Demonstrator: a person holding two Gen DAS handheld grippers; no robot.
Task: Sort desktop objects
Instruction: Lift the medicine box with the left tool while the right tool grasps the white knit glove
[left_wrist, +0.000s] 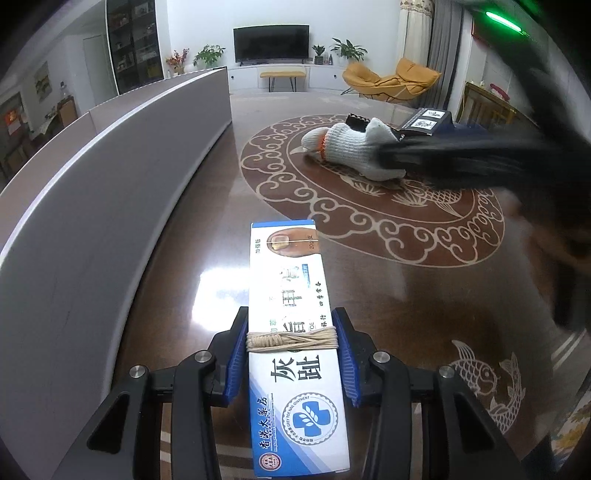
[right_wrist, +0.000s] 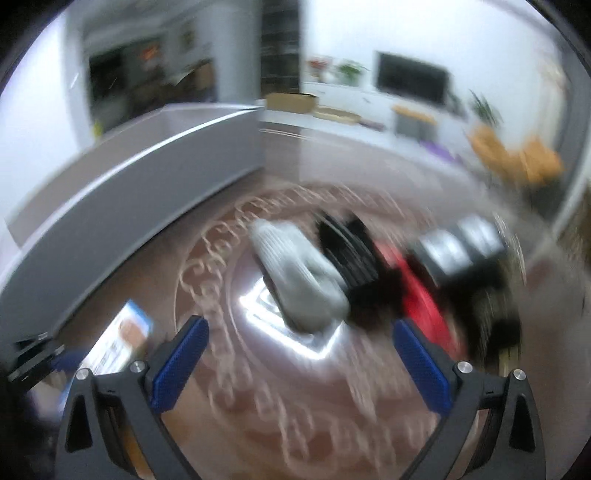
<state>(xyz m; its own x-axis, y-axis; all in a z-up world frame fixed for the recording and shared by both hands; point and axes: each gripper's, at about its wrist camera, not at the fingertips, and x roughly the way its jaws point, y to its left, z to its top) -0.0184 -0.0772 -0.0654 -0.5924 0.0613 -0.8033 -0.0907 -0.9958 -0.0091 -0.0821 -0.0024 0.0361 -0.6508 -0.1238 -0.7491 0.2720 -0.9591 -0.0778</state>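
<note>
Left wrist: jaws clamp ointment box (left_wrist: 295, 350) reading "GREY TOE NAIL OINTMENT"; right jaws apart.

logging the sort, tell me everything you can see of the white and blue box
The box is a long, narrow carton, white with blue corners, Chinese lettering, a blue cross seal and a toenail photo at its far end. A tan rubber band wraps its middle. The left gripper pinches its long sides over the table.

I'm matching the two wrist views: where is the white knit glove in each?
Left wrist: white knit glove upper right of centre, on the table's round pattern.
Right wrist: blurred, centre, left of something black.
Shared landmark: grey partition on the left.
</note>
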